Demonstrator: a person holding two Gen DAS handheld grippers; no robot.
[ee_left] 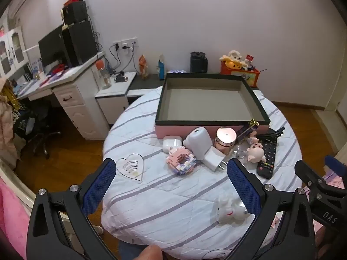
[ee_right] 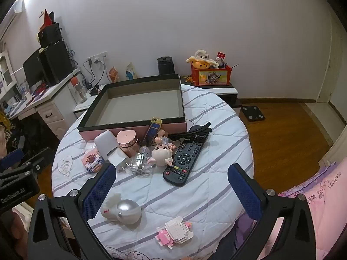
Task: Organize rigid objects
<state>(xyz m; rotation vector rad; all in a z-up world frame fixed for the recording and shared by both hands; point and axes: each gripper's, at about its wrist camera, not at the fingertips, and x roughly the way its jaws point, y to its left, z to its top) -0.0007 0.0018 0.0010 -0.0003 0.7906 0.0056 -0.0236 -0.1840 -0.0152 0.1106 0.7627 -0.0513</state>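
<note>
An open pink box (ee_left: 208, 127) with a dark rim and nothing inside stands at the back of the round table; it also shows in the right wrist view (ee_right: 138, 127). In front lie a black remote (ee_right: 184, 161), a pig figurine (ee_right: 161, 153), a white charger (ee_left: 214, 158), an earbud case (ee_left: 171, 143), a block donut (ee_left: 182, 161), a rose-gold jar (ee_right: 128, 140) and a clear heart (ee_left: 132, 166). Nearer lie a white rabbit lamp (ee_right: 123, 211) and a pink block figure (ee_right: 175, 231). My left gripper (ee_left: 169, 173) and right gripper (ee_right: 171, 177) are open, empty, above the table's near side.
The table (ee_left: 173, 205) has a striped quilted cover. A white desk with a monitor (ee_left: 56, 47) stands at the left, a low cabinet with an orange toy box (ee_right: 212, 75) behind. Wooden floor and a scale (ee_right: 252, 113) lie at the right. Pink bedding (ee_right: 314, 195) is near right.
</note>
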